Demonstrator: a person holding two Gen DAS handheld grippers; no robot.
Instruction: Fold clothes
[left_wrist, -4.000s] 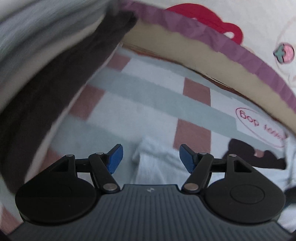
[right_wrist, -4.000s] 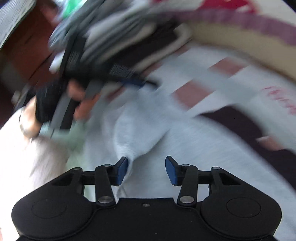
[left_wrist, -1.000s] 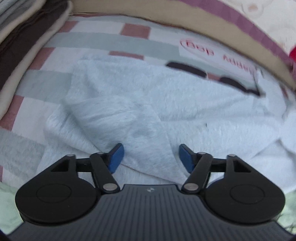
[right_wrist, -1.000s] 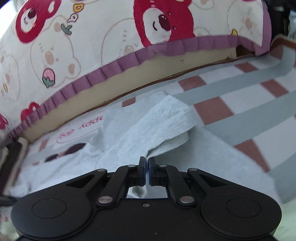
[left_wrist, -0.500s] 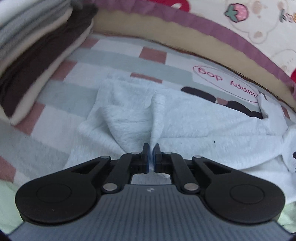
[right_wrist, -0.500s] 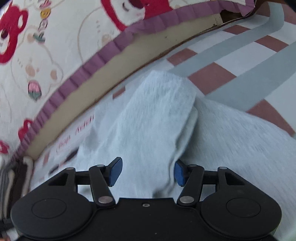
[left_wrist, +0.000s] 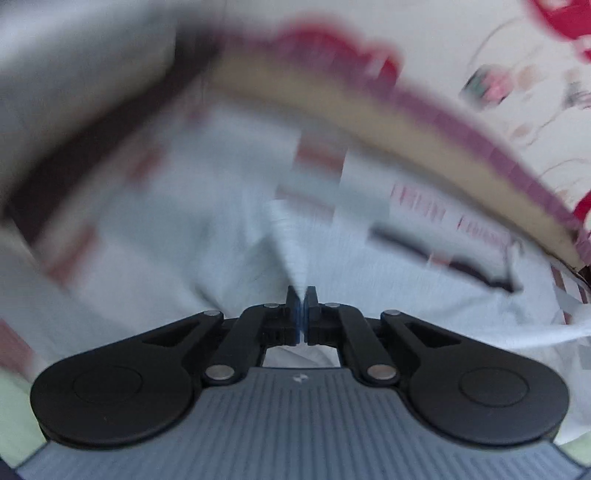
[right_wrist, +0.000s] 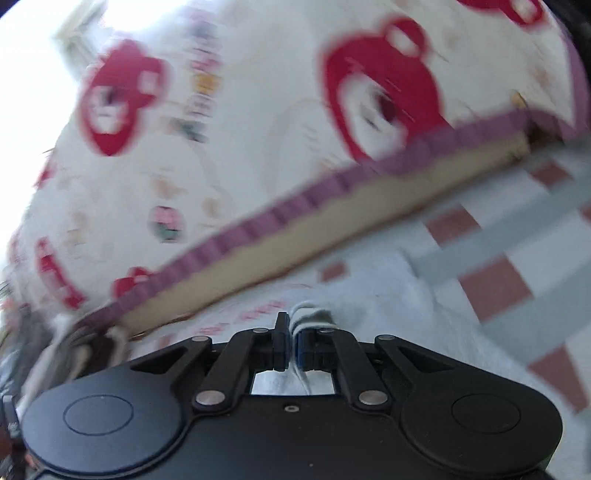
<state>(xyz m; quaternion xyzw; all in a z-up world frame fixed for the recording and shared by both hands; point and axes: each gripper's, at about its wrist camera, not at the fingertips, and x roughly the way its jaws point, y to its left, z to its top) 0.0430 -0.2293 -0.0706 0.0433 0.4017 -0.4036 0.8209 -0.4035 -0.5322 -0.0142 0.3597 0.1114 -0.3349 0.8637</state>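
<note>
A light grey garment (left_wrist: 207, 251) lies spread on a checked bed sheet (right_wrist: 491, 284). My left gripper (left_wrist: 302, 295) is shut on a pinched ridge of the garment, which rises as a fold in front of the fingers. My right gripper (right_wrist: 293, 325) is shut on a bunched edge of the same garment (right_wrist: 369, 295). Both views are blurred by motion.
A big pillow with red bears and a purple frill (right_wrist: 258, 147) runs along the back of the bed, and also shows in the left wrist view (left_wrist: 461, 122). A stack of folded grey and dark clothes (left_wrist: 81, 110) stands at the left.
My right gripper was open over a fold of the garment and has shut on it. My left gripper stays shut on the garment and is moving, with the view now blurred.
</note>
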